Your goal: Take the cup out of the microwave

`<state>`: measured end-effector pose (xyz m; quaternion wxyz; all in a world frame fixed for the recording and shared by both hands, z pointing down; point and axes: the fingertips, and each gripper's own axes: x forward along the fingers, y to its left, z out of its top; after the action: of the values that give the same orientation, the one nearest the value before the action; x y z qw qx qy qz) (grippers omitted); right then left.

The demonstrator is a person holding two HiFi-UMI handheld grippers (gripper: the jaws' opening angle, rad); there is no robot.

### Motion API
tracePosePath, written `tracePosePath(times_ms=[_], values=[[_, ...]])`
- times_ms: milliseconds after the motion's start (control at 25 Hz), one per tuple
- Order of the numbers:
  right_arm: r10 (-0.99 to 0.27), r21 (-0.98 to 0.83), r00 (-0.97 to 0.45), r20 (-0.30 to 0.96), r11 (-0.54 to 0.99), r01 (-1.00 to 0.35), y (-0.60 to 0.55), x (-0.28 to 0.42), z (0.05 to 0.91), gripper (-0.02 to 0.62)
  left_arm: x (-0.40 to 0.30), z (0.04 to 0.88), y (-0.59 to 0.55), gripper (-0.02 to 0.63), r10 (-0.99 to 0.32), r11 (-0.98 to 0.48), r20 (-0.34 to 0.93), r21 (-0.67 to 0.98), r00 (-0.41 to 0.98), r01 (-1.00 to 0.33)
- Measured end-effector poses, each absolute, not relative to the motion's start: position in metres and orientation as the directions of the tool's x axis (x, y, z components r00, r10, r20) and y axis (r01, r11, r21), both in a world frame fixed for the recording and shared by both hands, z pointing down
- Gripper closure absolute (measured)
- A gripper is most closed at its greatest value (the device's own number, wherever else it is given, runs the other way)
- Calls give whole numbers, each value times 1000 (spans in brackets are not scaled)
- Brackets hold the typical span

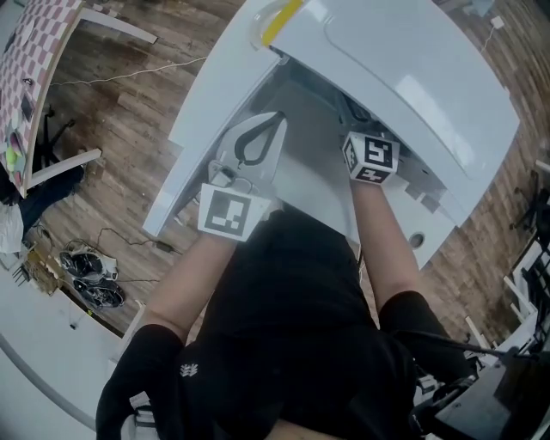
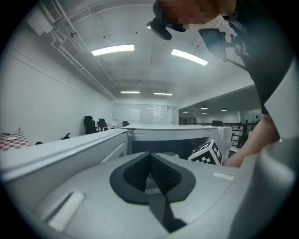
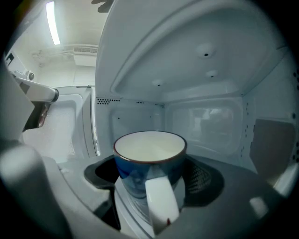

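Note:
A blue cup [image 3: 148,161] with a white inside and a white handle [image 3: 161,201] stands inside the white microwave [image 1: 412,77], handle turned toward the right gripper view. My right gripper [image 3: 152,172] is open, its jaws reaching along both sides of the cup with the cup between them. From the head view only its marker cube [image 1: 371,157] shows, at the mouth of the microwave. My left gripper [image 1: 275,120] is shut with nothing in it, over the open microwave door [image 1: 202,120]. In its own view the left gripper [image 2: 150,158] shows its dark pads meeting.
The microwave cavity [image 3: 210,121] closes round the cup at the back, top and right; the open door [image 3: 60,126] is at its left. A yellow object [image 1: 279,19] lies on the microwave top. On the wooden floor are cables [image 1: 90,279] and a checkered table [image 1: 34,60].

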<state>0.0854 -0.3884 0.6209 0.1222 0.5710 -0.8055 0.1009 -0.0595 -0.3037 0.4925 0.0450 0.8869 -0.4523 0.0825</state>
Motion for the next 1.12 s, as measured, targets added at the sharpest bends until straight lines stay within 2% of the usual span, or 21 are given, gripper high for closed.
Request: tracePosePath(times_ms=[1120], values=[[-887, 3, -327, 326, 347, -938, -357, 81, 601, 206, -66, 463, -278, 601, -788, -607, 156, -36, 596, -794]])
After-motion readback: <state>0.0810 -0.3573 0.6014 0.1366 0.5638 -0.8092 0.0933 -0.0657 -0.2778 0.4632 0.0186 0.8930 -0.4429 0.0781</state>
